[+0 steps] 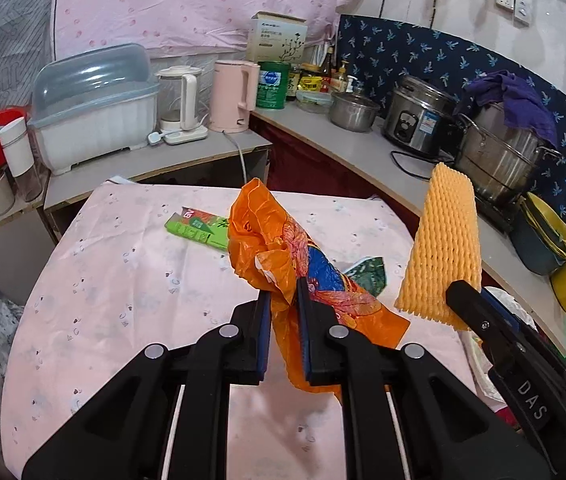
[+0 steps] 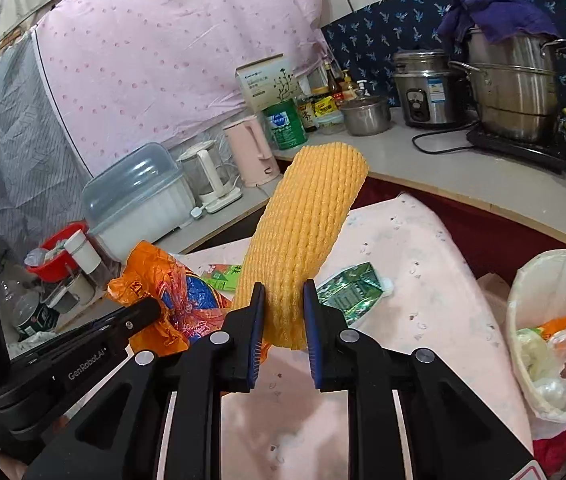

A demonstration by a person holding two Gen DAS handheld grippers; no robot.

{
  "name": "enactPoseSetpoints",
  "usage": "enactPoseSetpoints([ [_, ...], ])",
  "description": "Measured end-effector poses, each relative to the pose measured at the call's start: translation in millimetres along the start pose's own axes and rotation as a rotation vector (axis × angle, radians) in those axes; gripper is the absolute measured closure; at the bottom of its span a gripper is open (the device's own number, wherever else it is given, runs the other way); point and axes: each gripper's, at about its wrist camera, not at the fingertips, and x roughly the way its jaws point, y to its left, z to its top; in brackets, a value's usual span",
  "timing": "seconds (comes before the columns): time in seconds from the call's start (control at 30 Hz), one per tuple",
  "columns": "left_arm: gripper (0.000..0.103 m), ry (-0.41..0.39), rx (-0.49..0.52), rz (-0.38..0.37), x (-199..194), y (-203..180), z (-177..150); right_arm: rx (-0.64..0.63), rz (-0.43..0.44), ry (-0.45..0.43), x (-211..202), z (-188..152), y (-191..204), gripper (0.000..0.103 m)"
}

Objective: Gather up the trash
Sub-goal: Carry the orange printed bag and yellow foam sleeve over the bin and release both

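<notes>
My left gripper (image 1: pixel 283 296) is shut on a crumpled orange plastic bag (image 1: pixel 267 236) with red and blue print, held above the pink table cloth (image 1: pixel 123 280). The right gripper (image 2: pixel 283 300) is shut on a yellow foam fruit net (image 2: pixel 307 220) that stands up between its pads; the same net (image 1: pixel 441 248) shows at the right of the left wrist view. A green carton (image 1: pixel 197 228) and a crushed green packet (image 2: pixel 349 288) lie on the table. A bin with a white liner (image 2: pixel 555 280) holding some trash stands at the table's right.
A counter (image 1: pixel 343 152) wraps around the table's far and right sides, with kettles (image 1: pixel 231 96), a lidded dish box (image 1: pixel 91 108), a rice cooker (image 1: pixel 419 116) and steel pots (image 1: pixel 499 152). A pink sheet (image 1: pixel 203 0) hangs behind.
</notes>
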Motion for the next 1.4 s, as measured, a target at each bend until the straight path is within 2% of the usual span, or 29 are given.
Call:
enactPoseSetpoints([
  [0.37, 0.091, -0.005, 0.099, -0.117, -15.5, -98.3, -11.2, 0.064, -0.114, -0.091, -77.2, 4.7, -78.8, 0.085],
  [0.67, 0.091, 0.016, 0.184, -0.197, -14.8, -171.3, -26.2, 0.142, -0.202, -0.143, -124.4, -3.0, -143.7, 0.085],
  [1.03, 0.091, 0.07, 0.277, -0.251, 3.6, -238.3, -48.6, 0.218, -0.292, -0.152, -152.1, -20.1, -208.0, 0.085],
  [1.4, 0.09, 0.136, 0.319, -0.291, 44.6, -283.9, -63.5, 0.28, -0.35, -0.124, -153.6, -38.6, -258.1, 0.085],
])
